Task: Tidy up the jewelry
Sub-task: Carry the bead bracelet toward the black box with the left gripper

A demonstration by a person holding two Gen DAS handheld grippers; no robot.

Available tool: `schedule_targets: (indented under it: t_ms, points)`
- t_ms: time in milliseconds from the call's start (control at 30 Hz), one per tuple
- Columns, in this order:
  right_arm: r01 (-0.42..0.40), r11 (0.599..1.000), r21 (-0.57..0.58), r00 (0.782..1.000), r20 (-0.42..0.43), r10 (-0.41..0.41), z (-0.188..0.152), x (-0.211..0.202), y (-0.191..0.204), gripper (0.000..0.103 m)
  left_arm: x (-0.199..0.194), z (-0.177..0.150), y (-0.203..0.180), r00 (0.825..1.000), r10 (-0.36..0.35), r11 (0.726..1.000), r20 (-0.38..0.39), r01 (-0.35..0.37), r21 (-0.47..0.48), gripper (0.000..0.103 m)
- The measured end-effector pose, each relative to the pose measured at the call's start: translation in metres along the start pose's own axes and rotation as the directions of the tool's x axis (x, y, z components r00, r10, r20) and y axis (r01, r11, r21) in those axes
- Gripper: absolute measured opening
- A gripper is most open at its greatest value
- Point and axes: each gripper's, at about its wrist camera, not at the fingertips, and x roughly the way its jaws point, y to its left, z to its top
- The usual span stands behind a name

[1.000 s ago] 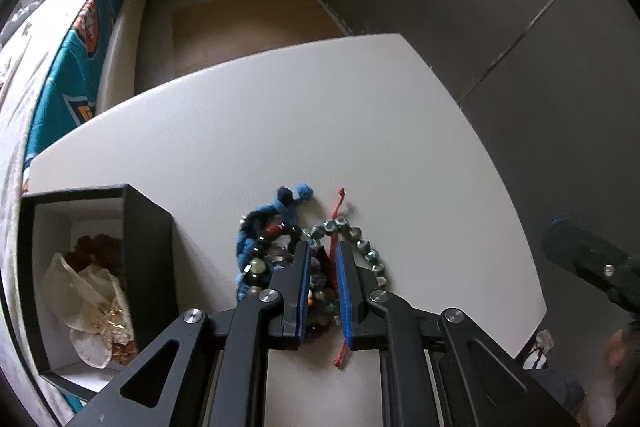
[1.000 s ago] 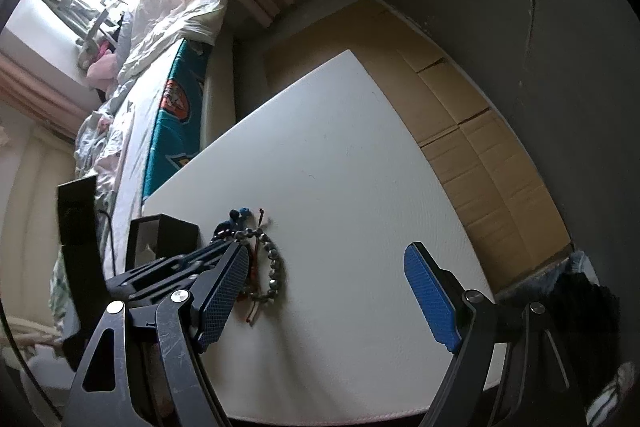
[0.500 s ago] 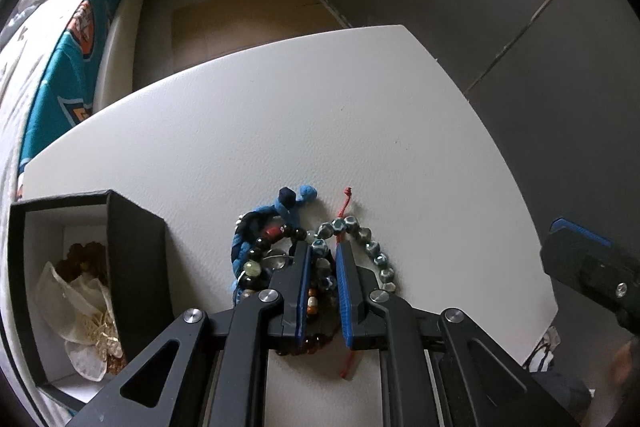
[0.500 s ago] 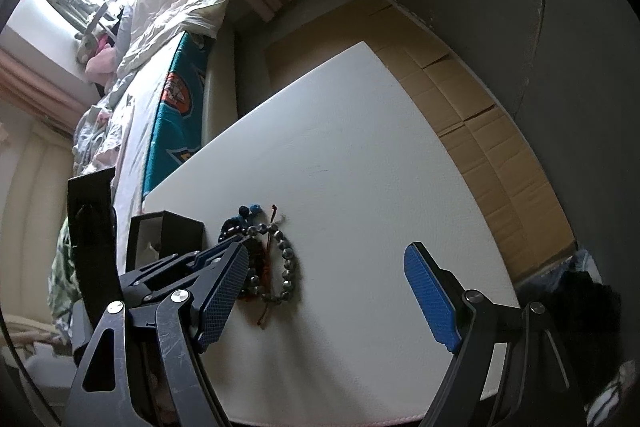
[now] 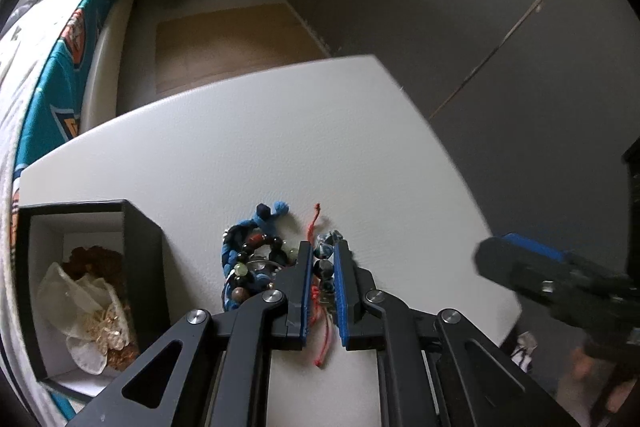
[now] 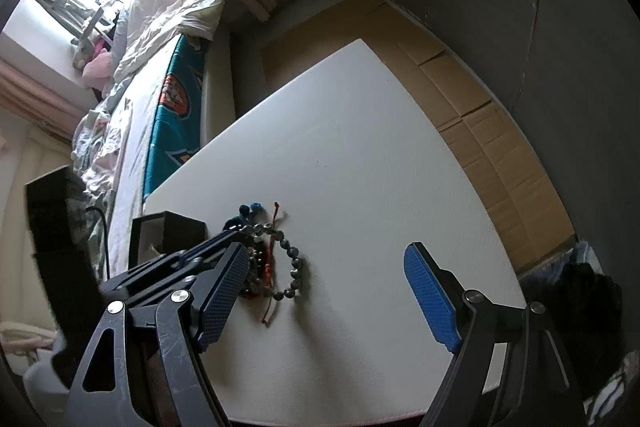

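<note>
A pile of bracelets lies on the white table [image 5: 280, 147]: a blue cord bracelet [image 5: 256, 227], a dark mixed-bead bracelet [image 5: 260, 255] and a grey-bead bracelet with a red cord [image 5: 325, 263]. My left gripper [image 5: 322, 255] is shut on the grey-bead bracelet, its beads pinched between the blue pads. The same bracelet shows in the right wrist view [image 6: 290, 267], still resting on the table. My right gripper [image 6: 324, 291] is open and empty, to the right of the pile.
An open black box [image 5: 138, 255] with a white lining stands left of the pile and holds a white pouch [image 5: 86, 303] and brown and gold jewelry. A bed [image 6: 168, 99] runs along the table's far left side. Cardboard [image 6: 480, 123] covers the floor on the right.
My left gripper has closed further on the grey-bead bracelet, bunching its beads between the pads. The right gripper has stayed open beside the pile.
</note>
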Motion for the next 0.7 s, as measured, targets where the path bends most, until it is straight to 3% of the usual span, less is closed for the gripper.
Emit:
schedule_targets:
  t_ms: [567,633,700]
  points:
    - [-0.065,0.996,-0.055,0.997,-0.045,0.063,-0.008,0.023,0.037,0.081,-0.084,-0.008,0.045,0.98,-0.056,0.994,0.189,0.073,-0.083,0.01]
    - [-0.095,0.993,-0.075,0.994,-0.06,0.09,-0.009,0.026,0.044,0.07,-0.092,-0.008,0.053,0.977,-0.057,0.992,0.207,0.078,-0.096,0.01]
    - [-0.11,0.99,-0.093,0.991,-0.084,0.102,-0.01,0.034,0.053,0.066,-0.102,-0.009,0.064,0.972,-0.052,0.99,0.228,0.08,-0.115,0.01]
